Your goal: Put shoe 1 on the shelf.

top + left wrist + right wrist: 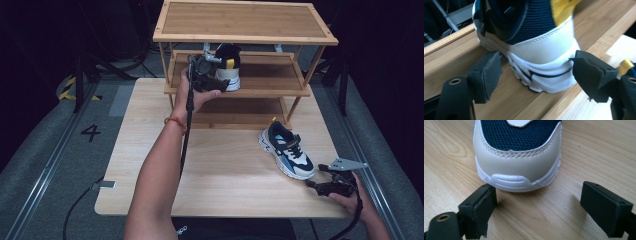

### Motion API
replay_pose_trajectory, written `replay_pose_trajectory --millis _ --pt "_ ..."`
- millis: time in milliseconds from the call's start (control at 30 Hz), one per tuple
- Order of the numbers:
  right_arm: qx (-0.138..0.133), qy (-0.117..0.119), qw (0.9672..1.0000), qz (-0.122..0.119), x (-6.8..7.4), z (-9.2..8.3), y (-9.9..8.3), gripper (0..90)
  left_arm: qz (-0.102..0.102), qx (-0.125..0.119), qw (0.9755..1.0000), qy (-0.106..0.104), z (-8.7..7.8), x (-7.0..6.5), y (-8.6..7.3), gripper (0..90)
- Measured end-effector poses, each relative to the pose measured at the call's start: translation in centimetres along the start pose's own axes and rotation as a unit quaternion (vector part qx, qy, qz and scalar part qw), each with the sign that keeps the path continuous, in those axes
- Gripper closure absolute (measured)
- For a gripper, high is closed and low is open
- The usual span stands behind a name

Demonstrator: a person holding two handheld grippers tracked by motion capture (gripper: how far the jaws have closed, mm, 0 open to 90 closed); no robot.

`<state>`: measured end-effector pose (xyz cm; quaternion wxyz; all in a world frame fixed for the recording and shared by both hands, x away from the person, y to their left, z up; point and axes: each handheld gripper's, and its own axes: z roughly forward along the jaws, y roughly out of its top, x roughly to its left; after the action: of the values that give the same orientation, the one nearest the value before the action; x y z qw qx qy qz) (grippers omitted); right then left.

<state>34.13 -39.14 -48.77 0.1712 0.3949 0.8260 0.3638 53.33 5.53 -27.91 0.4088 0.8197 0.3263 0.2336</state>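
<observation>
Bamboo rack (245, 37): stands at the table's (220, 185) far edge.
Shelved shoe (227, 67): middle shelf, heel outward.
Second shoe (286, 150): before the rack (right side).
Left gripper (536, 72): jaws wide, flanking the heel, right pad close against it.
Right gripper (539, 205): jaws wide, empty, before the second shoe's toe.

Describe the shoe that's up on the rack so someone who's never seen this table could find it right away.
At the far edge of the table stands a three-tier bamboo rack. On its middle shelf, towards the left, sits a navy and white sneaker with a yellow heel tab, heel facing the person. Unlike the matching sneaker on the tabletop, it is up on the rack, with the open left hand-held gripper at its heel.
</observation>
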Motion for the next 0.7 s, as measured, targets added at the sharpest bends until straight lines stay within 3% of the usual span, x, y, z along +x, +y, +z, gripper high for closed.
replay_pose_trajectory --millis 100,200,333,400,467,600,667,700 --pt "0.0 0.0 1.0 0.0 0.0 0.0 0.0 14.1 -0.004 -0.017 0.9997 -0.017 -0.5 -0.8 0.0 20.3" --pt "0.0 0.0 1.0 0.0 0.0 0.0 0.0 14.1 0.012 -0.015 0.9997 -0.012 -0.2 -1.7 0.4 18.8" --pt "0.0 0.0 1.0 0.0 0.0 0.0 0.0 14.1 0.011 -0.021 0.9996 0.017 0.8 -2.8 0.9 16.0" --pt "0.0 0.0 1.0 0.0 0.0 0.0 0.0 14.1 0.01 -0.006 0.9984 0.056 1.5 -2.9 1.1 17.6" --pt "0.0 0.0 1.0 0.0 0.0 0.0 0.0 14.1 0.0 0.0 0.9981 0.062 2.2 -2.5 1.0 17.9" --pt "0.0 0.0 1.0 0.0 0.0 0.0 0.0 14.1 -0.032 -0.007 0.9986 0.041 3.0 -1.2 1.0 15.4" --pt "0.0 0.0 1.0 0.0 0.0 0.0 0.0 14.1 -0.03 -0.01 0.9986 0.042 3.1 -1.0 1.1 15.7" --pt "0.0 0.0 1.0 0.0 0.0 0.0 0.0 14.1 -0.015 -0.009 0.999 0.042 3.3 -0.4 1.2 15.6"
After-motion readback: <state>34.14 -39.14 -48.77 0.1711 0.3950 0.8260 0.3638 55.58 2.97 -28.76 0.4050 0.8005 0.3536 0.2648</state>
